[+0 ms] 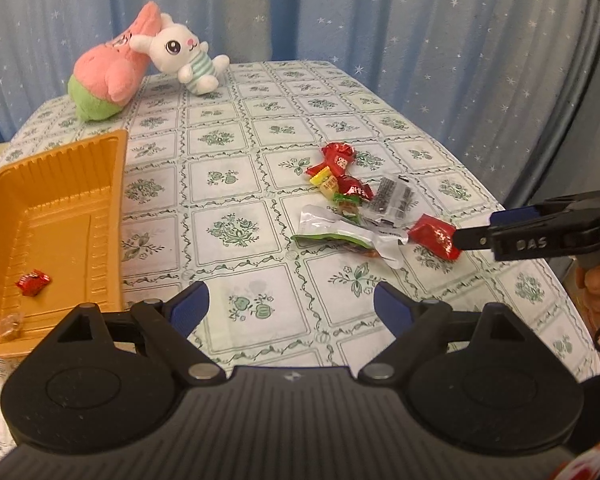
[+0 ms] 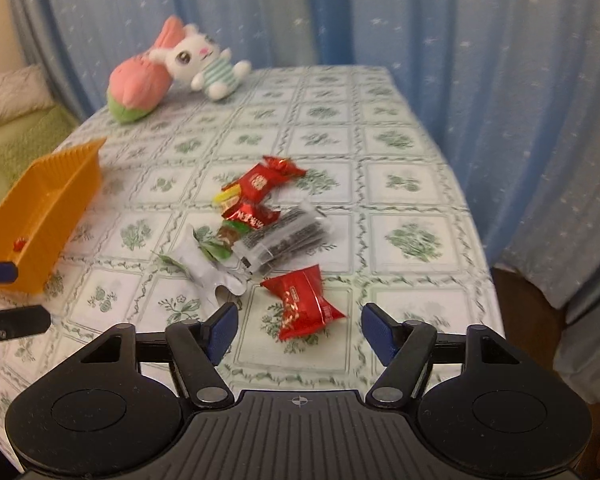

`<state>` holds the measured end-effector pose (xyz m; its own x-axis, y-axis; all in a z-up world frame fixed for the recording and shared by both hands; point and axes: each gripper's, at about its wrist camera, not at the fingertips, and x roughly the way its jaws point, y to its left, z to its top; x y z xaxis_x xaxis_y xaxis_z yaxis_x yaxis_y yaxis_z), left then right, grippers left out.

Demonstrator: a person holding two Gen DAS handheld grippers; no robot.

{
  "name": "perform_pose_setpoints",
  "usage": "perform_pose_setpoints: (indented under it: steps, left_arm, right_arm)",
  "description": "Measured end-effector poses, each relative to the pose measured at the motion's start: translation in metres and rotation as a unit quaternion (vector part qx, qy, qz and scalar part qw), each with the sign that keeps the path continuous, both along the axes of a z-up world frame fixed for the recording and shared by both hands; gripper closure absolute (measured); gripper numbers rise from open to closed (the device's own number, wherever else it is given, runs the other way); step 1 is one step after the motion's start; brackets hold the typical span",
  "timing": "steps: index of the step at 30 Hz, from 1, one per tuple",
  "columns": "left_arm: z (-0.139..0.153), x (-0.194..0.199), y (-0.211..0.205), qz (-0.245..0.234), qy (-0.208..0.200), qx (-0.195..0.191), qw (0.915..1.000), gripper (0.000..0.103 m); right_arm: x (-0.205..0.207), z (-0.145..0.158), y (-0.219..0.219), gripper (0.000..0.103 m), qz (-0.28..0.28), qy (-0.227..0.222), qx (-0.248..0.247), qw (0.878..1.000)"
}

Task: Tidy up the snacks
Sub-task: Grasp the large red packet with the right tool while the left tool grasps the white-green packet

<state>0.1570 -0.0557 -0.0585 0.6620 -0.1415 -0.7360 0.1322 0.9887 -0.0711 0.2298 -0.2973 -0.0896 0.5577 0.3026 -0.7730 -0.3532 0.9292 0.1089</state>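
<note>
Lying nearest your right tool (image 2: 295, 332), a red wrapped candy (image 2: 302, 307) rests on the worktop (image 2: 412, 240) just ahead of its spread fingers, which grip nothing. Seen from your left wrist view, that tool's fingertips sit right at the candy's edge; whether they touch it you cannot tell. Just beyond it is the snack pile (image 2: 256, 220): more red candies, a yellow sweet, a clear packet of dark sticks and a torn silver-green pouch. Your left tool (image 1: 291, 312) is spread wide and empty over bare cloth. Beside it, the orange tray (image 1: 100, 200) holds one small red candy (image 1: 32, 282). Two plush toys (image 1: 140, 60) sit at the far edge.
</note>
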Motion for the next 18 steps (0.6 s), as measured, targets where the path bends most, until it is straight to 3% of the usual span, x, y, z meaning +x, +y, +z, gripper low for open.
perform_pose_setpoints:
  steps: [9, 11, 14, 18]
  left_arm:
    - [-0.016, 0.021, -0.001, 0.007, 0.010, -0.010, 0.9999, 0.015]
    - [-0.018, 0.023, -0.001, 0.008, 0.012, -0.014, 0.9998, 0.015]
    - [-0.020, 0.025, 0.001, 0.010, 0.013, -0.016, 0.9997, 0.015]
    - [-0.023, 0.024, 0.004, 0.014, 0.017, -0.017, 0.9996, 0.015]
  right_arm:
    - [0.034, -0.031, 0.016, 0.051, 0.059, 0.026, -0.041, 0.997]
    - [0.038, -0.037, 0.018, 0.063, 0.059, 0.029, -0.049, 0.997]
    - [0.041, -0.040, 0.020, 0.072, 0.050, 0.027, -0.045, 0.997]
    - [0.041, -0.039, 0.032, 0.074, 0.055, 0.027, -0.040, 0.997]
